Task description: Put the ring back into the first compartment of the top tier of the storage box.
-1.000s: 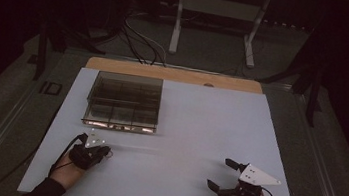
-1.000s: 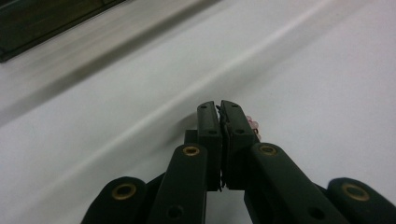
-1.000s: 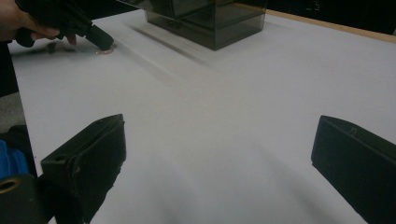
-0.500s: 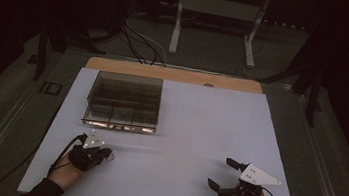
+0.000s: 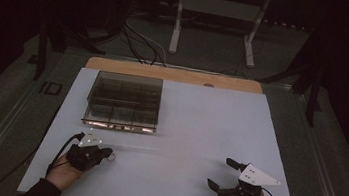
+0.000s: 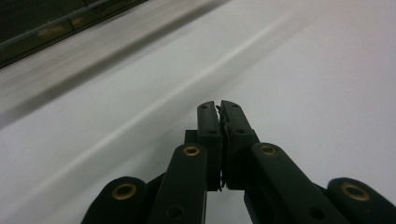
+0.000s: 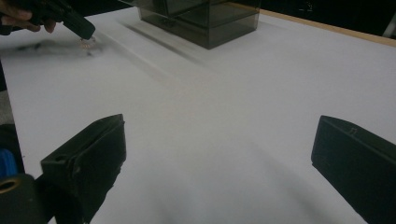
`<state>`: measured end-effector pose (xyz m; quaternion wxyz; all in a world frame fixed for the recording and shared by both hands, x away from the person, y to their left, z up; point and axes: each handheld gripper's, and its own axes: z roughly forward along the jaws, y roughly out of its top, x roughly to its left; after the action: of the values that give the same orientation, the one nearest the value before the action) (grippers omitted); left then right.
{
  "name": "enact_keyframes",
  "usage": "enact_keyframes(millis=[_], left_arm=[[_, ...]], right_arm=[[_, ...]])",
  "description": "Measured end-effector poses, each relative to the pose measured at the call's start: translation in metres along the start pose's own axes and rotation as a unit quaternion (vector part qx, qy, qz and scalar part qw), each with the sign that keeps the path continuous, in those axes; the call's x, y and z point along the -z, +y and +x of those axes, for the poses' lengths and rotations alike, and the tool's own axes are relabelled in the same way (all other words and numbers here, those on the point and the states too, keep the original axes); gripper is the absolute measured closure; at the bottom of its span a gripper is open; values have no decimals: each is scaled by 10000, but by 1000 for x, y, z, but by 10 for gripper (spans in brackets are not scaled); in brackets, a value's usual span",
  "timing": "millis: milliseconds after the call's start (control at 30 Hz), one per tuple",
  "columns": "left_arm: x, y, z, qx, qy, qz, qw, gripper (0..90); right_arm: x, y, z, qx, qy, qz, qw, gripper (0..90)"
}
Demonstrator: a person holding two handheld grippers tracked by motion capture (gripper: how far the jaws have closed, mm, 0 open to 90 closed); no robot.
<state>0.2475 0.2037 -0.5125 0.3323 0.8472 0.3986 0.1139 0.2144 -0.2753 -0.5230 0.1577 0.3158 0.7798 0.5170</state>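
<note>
My left gripper [image 5: 108,154] rests low over the white table top [image 5: 188,130] at the near left, its jaws shut together [image 6: 219,108]. A small pale glint shows at its tip [image 7: 87,44]; what it is cannot be told. A dark see-through compartment box [image 5: 124,101] stands on the table behind it, a short way off. At the near right my right gripper [image 5: 220,172] lies open, its jaws wide apart [image 7: 219,126] over bare table with nothing between them.
The box [image 7: 205,18] is the one obstacle on the table, and its edge shows close by [image 6: 46,23]. A wooden strip [image 5: 175,74] runs along the table's far edge. Cables and a stand's legs [image 5: 174,42] lie on the dark floor beyond.
The left hand has shifted only very slightly in place. The right gripper has kept still, jaws just as wide.
</note>
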Motion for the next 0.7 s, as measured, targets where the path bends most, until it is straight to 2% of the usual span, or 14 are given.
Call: enact_keyframes(millis=[167,300,700], left_arm=[[1,2,-1,-36,-58,7,10000,900],[5,5,-6,-193,-66,34,9998,900],[12,9,-8,-269,-138,-41,9995,900]], right_arm=[[0,0,0,9,-1,-5,10000,29],[0,0,0,19,-24,0,10000,29],[1,0,0,20,-55,-18,10000,29]])
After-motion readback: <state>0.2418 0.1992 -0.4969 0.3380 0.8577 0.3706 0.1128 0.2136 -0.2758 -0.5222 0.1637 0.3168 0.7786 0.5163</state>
